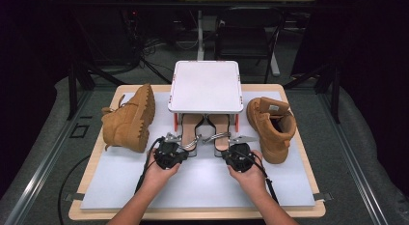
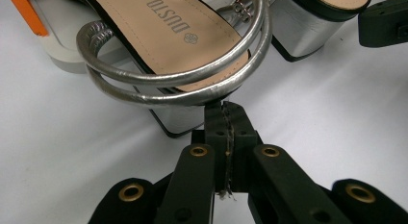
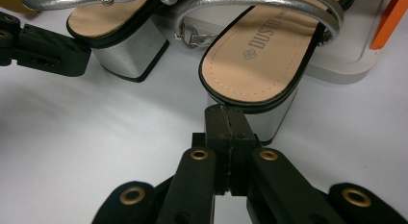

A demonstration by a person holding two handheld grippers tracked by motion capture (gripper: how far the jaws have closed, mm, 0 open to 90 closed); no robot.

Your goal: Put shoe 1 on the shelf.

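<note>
Fingers point(image 2: 214, 123) closed just below sandal strap point(image 2: 183, 84).

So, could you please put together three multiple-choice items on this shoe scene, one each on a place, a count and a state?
1. Where do the silver sandals sit?
A. Under the white stand, heels toward the person
B. On top of the stand
C. Inside a boot

2. How many tan boots are on the table?
A. One
B. Two
C. Four

3. How do the left gripper's jaws stand?
A. Wide open around a heel
C. Closed together, with nothing between them
B. Clamped on a boot lace

Answers:
1 A: the high view shows the sandals' heels poking out from beneath the stand.
2 B: one boot lies on its side left of the stand, the other boot stands upright to its right.
3 C: the left gripper view shows the pads meeting just below the sandal's silver strap.
</note>
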